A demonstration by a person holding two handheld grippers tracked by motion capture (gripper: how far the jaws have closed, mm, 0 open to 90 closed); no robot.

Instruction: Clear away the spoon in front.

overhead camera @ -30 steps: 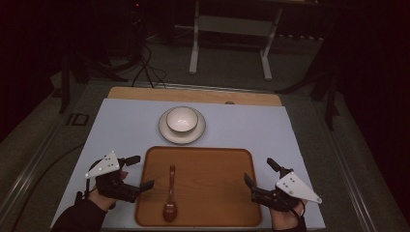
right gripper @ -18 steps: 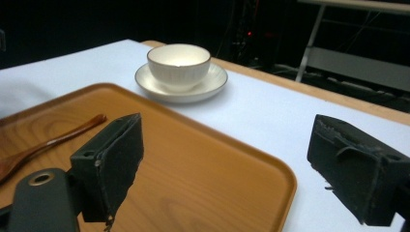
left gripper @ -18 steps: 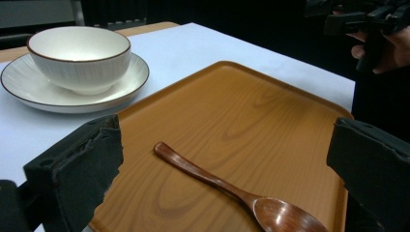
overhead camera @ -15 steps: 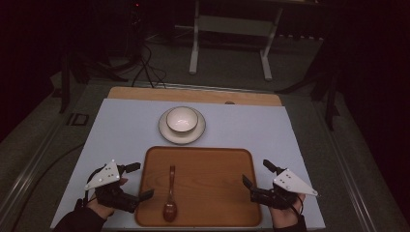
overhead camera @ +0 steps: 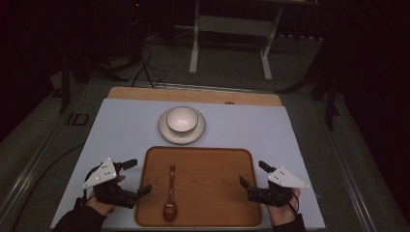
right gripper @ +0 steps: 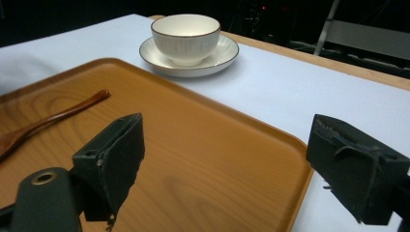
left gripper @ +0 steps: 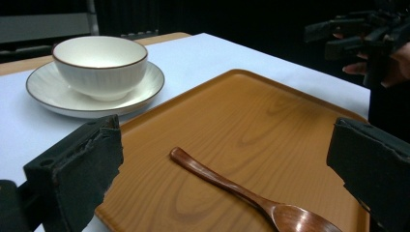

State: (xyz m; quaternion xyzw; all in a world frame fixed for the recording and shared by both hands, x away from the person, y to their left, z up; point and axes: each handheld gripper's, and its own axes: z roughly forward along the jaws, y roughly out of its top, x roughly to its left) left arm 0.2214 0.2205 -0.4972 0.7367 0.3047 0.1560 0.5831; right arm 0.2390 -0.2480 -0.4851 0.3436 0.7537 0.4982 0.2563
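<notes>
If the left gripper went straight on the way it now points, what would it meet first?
Probably the brown wooden spoon lying on the orange-brown wooden tray: it sits between the open jaws of the left gripper, though depth is unclear.

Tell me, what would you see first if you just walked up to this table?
Probably the big wooden tray at the near middle of the table, with a dark wooden spoon lying on its left part. Just beyond it a white bowl sits on a white saucer. A black left claw and right claw, both open, wait at the tray's two sides.
</notes>
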